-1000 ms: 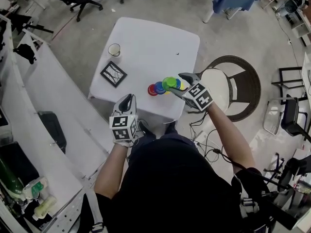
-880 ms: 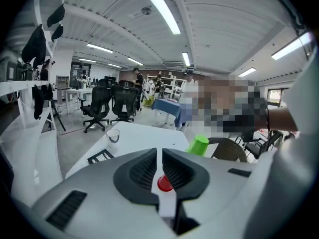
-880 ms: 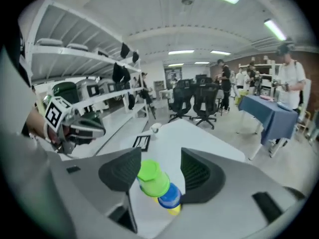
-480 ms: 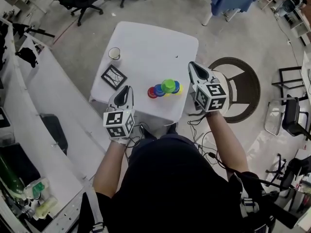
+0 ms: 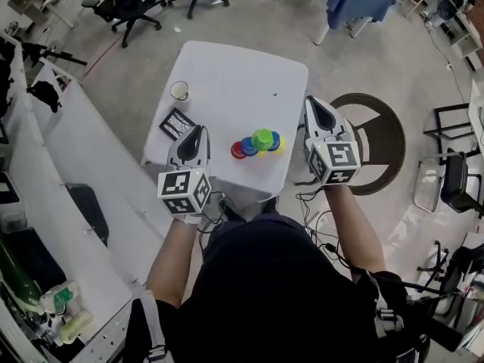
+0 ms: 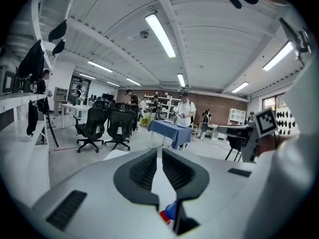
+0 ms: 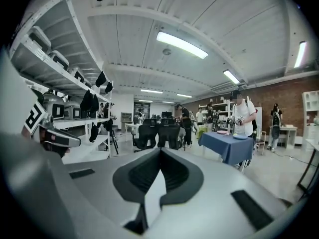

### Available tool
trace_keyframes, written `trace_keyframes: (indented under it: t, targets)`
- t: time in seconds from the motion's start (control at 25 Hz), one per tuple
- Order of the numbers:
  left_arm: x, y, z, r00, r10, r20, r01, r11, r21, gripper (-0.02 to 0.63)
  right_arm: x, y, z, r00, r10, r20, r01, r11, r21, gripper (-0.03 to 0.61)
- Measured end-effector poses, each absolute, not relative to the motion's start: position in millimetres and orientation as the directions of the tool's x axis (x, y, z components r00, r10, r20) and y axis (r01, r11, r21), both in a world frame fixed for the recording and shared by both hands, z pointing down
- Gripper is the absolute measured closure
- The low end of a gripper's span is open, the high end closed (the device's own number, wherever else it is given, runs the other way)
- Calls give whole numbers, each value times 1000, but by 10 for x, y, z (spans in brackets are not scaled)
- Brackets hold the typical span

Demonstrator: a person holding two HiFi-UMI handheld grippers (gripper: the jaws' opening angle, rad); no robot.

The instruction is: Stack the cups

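Coloured plastic cups [image 5: 257, 143]: red, blue, green, blue, yellow, bunched in a short row, touching. Green one stands highest. Which are nested, can't tell.
Cups' spot: by the near edge of the white table [image 5: 227, 66], toward its right corner, betw. the two grippers, clear of both.
Left gripper [image 5: 199, 131]: over the table's near-left part, just left of the red cup. Left gripper view shows jaws w/ only a thin slit betw. them, nothing in it. Red + blue cups peek out below the jaws.
Right gripper [image 5: 313, 103]: at the table's right edge, beside the cups. Jaws have just been closing, now tip to tip, nothing betw. them.
Glass [image 5: 179, 91]: far-left table edge, well apart from the cups.
Black square mat [image 5: 176, 123]: left edge, betw. glass & left gripper.
Round chair [image 5: 382, 138]: on the floor, right of the table.
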State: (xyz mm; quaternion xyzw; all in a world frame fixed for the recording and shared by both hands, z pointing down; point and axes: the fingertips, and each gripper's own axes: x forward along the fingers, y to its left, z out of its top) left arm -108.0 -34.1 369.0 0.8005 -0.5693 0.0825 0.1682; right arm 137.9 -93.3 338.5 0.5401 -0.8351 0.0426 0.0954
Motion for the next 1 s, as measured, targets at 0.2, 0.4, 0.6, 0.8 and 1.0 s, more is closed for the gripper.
trace_keyframes:
  t: [0.2, 0.4, 0.6, 0.8, 1.0]
  targets:
    - [-1059, -379, 3671, 333, -885, 327, -943, -303, 140, 580, 1441, -953, 3304, -385, -906, 177, -919, 394, 19, 578]
    - [-1042, -387, 3693, 328, -884, 332, -945, -303, 126, 580, 1455, -951, 3283, -396, -904, 164, -915, 403, 14, 579]
    - [-1023, -420, 3683, 334, -883, 328, -942, -304, 141, 580, 1469, -969, 3300, -399, -901, 171, -913, 408, 18, 580]
    - [-1010, -451, 3670, 338, -882, 330, -941, -306, 146, 580, 1444, -995, 3281, -402, -897, 184, -910, 413, 24, 580]
    - [-1003, -451, 3692, 337, -880, 335, -941, -305, 145, 580, 1435, -994, 3293, -408, -893, 192, -906, 421, 32, 580]
